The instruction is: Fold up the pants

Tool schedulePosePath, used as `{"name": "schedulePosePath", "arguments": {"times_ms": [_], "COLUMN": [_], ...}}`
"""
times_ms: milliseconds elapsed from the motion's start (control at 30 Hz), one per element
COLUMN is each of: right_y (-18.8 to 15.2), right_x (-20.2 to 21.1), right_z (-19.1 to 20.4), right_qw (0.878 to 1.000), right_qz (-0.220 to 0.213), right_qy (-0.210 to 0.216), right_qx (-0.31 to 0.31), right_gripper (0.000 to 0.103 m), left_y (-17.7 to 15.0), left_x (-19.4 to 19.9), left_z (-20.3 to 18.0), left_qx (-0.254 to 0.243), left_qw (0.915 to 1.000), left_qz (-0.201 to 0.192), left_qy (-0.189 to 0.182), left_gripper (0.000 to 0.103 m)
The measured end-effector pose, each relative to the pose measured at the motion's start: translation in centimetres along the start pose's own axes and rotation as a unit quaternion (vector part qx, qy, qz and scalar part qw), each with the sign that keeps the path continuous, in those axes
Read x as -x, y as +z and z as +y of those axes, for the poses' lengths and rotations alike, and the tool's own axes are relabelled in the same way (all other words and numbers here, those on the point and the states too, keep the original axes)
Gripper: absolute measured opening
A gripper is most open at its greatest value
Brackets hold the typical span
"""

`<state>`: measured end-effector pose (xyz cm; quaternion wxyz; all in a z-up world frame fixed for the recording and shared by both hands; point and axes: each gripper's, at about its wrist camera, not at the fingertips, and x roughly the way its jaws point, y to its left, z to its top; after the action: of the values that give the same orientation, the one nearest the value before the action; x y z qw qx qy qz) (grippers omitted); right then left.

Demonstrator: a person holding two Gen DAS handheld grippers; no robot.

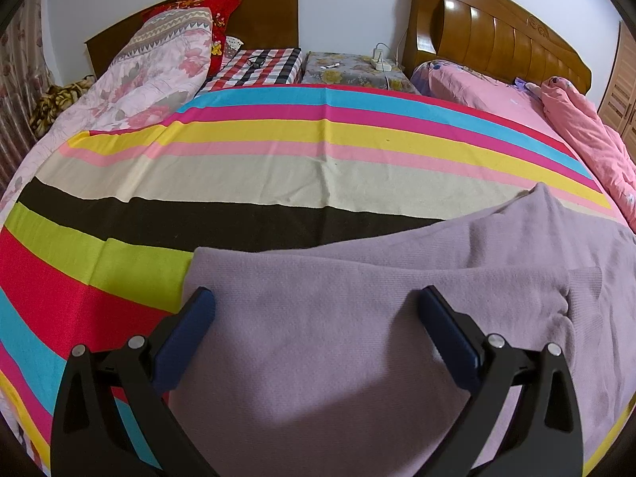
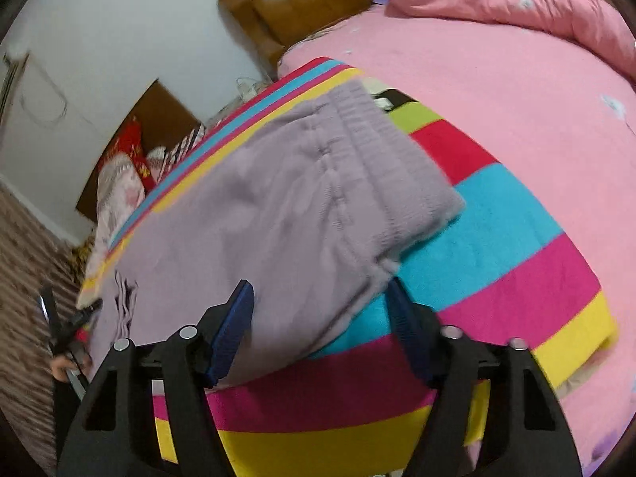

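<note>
Lilac knit pants (image 1: 338,342) lie flat on a striped blanket (image 1: 254,183) spread across the bed. In the left wrist view they fill the lower half, from 6 o'clock out toward 3 o'clock, with one folded edge running up toward 2 o'clock. In the right wrist view the ribbed waistband end (image 2: 397,167) sits toward 1 o'clock and the fabric stretches back toward 8 o'clock.

Left gripper (image 1: 318,306): jaws spread wide over the pants, blue pads clear of each other, no fabric pinched between them.

Right gripper (image 2: 322,298): jaws apart, straddling the near edge of the pants; the left pad (image 2: 232,334) lies against the fabric, the right pad over the blanket. No clamp visible; the view is motion-blurred.

Surroundings: pink quilt (image 2: 516,4) at 1 o'clock, wooden headboard (image 1: 497,28) at 1 o'clock, floral duvet (image 1: 159,67) at 11 o'clock.
</note>
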<state>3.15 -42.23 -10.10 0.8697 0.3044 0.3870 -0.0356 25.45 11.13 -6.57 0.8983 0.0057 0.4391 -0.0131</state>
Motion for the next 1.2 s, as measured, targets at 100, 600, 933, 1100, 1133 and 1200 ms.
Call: {"name": "schedulePosePath", "arguments": {"times_ms": [100, 600, 933, 1100, 1133, 1200], "right_y": [0.2, 0.0, 0.2, 0.0, -0.2, -0.4], "right_x": [-0.1, -0.7, -1.3, -1.2, -1.2, -1.3], "right_z": [0.3, -1.4, -1.4, -1.0, -1.1, -1.3], "right_qw": [1.000, 0.996, 0.994, 0.996, 0.995, 0.994], "right_qz": [0.000, -0.044, -0.049, -0.055, -0.060, -0.065], "right_qy": [-0.005, 0.046, 0.049, 0.038, 0.041, 0.050], "right_qx": [-0.004, -0.065, -0.086, -0.066, -0.068, -0.077], "right_gripper": [0.069, 0.026, 0.028, 0.025, 0.025, 0.024], "left_y": [0.0, -0.2, -0.2, -0.1, -0.1, -0.1], "left_x": [0.0, 0.5, 0.5, 0.7, 0.8, 0.8], "left_z": [0.0, -0.8, -0.8, -0.9, -1.0, -1.0], "left_qx": [0.000, -0.001, -0.002, -0.002, -0.002, -0.002], "left_qw": [1.0000, 0.9999, 0.9999, 0.9999, 0.9998, 0.9998], "left_qz": [0.000, -0.004, -0.003, -0.005, -0.005, -0.003], "left_qy": [0.000, 0.011, 0.012, 0.016, 0.017, 0.017], "left_gripper": [0.102, 0.102, 0.102, 0.102, 0.102, 0.102]}}
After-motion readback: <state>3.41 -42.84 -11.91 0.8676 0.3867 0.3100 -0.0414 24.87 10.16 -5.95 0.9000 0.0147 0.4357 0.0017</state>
